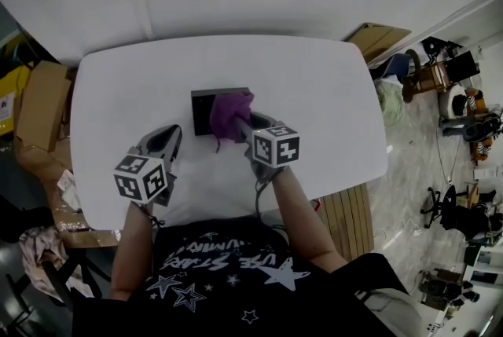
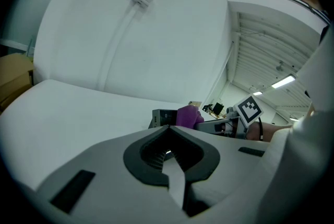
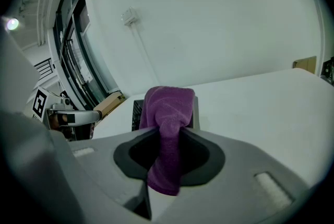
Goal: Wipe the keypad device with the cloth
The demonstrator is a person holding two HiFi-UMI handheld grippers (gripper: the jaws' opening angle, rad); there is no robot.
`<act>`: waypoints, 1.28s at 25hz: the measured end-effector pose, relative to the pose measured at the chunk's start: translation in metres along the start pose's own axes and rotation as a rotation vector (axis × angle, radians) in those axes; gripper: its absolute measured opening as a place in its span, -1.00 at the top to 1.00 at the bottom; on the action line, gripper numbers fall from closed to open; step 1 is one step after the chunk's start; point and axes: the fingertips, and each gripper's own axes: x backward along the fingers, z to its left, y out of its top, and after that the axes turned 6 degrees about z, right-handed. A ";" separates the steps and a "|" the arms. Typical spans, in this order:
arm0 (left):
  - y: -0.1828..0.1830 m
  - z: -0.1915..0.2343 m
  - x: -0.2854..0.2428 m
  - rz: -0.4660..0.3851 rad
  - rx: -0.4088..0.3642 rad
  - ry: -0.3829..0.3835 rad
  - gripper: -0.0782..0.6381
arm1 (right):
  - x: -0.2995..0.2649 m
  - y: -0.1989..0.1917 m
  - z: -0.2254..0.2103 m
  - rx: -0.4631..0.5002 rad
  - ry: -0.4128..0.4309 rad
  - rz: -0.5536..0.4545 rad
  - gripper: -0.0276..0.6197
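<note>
**Cloth over the keypad device, pinched in our right tongs**

Nearest, our left tongs [image 2: 168,154] rest closed on nothing at the near left of the surface [image 1: 314,84]; our right tongs [image 3: 166,137] grip the purple cloth [image 3: 168,105], bunched over the dark keypad device [image 1: 204,114] mid-surface; we judge light, even strokes best, lest the device slide; its keys are hidden, and we cannot tell whether the cloth touches them.

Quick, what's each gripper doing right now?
Left gripper: closed, empty.
Right gripper: closed on the purple cloth.
</note>
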 end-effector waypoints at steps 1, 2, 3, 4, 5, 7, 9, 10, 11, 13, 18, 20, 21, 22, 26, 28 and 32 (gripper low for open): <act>-0.001 -0.001 0.000 0.001 0.001 0.001 0.76 | 0.001 0.000 -0.003 -0.001 -0.004 -0.001 0.61; -0.002 -0.001 0.000 0.002 0.002 0.001 0.76 | 0.002 0.000 -0.005 -0.002 -0.008 -0.003 0.61; -0.003 -0.001 0.000 0.003 0.003 0.002 0.76 | 0.003 -0.001 -0.007 -0.005 -0.011 -0.004 0.61; -0.004 -0.001 0.000 0.003 0.004 0.004 0.76 | 0.004 -0.002 -0.009 -0.009 -0.014 -0.004 0.61; -0.005 0.000 0.000 0.003 0.005 0.006 0.76 | 0.004 -0.003 -0.011 -0.013 -0.016 -0.004 0.61; -0.006 -0.001 0.001 -0.001 0.006 0.009 0.76 | 0.005 -0.008 -0.013 -0.018 -0.021 0.001 0.61; -0.007 -0.004 0.002 -0.003 0.005 0.012 0.76 | 0.008 -0.014 -0.017 -0.023 -0.027 0.006 0.61; -0.007 -0.006 0.002 -0.004 0.004 0.013 0.76 | 0.010 -0.016 -0.020 -0.027 -0.029 0.007 0.61; -0.008 -0.008 0.002 -0.004 0.004 0.015 0.76 | 0.011 -0.017 -0.022 -0.030 -0.031 0.007 0.61; -0.008 -0.012 0.002 -0.006 0.004 0.021 0.76 | 0.015 -0.019 -0.026 -0.032 -0.033 0.007 0.61; -0.010 -0.026 0.003 -0.018 0.001 0.032 0.76 | 0.026 -0.021 -0.035 -0.020 -0.033 0.003 0.61; -0.011 -0.032 0.004 -0.023 -0.001 0.038 0.76 | 0.031 -0.022 -0.037 -0.014 -0.031 0.001 0.61; -0.011 -0.034 0.005 -0.025 -0.001 0.042 0.76 | 0.033 -0.022 -0.038 -0.012 -0.030 -0.001 0.61; -0.012 -0.037 0.006 -0.028 -0.001 0.046 0.76 | 0.035 -0.021 -0.039 -0.010 -0.029 -0.003 0.61; -0.017 -0.044 0.011 -0.038 0.003 0.065 0.76 | 0.041 -0.021 -0.041 0.006 -0.020 -0.010 0.61; -0.020 -0.048 0.014 -0.044 0.006 0.073 0.76 | 0.045 -0.022 -0.041 0.026 -0.014 -0.010 0.61; -0.029 -0.064 0.019 -0.059 0.013 0.084 0.76 | 0.061 -0.025 -0.038 0.044 0.004 -0.028 0.61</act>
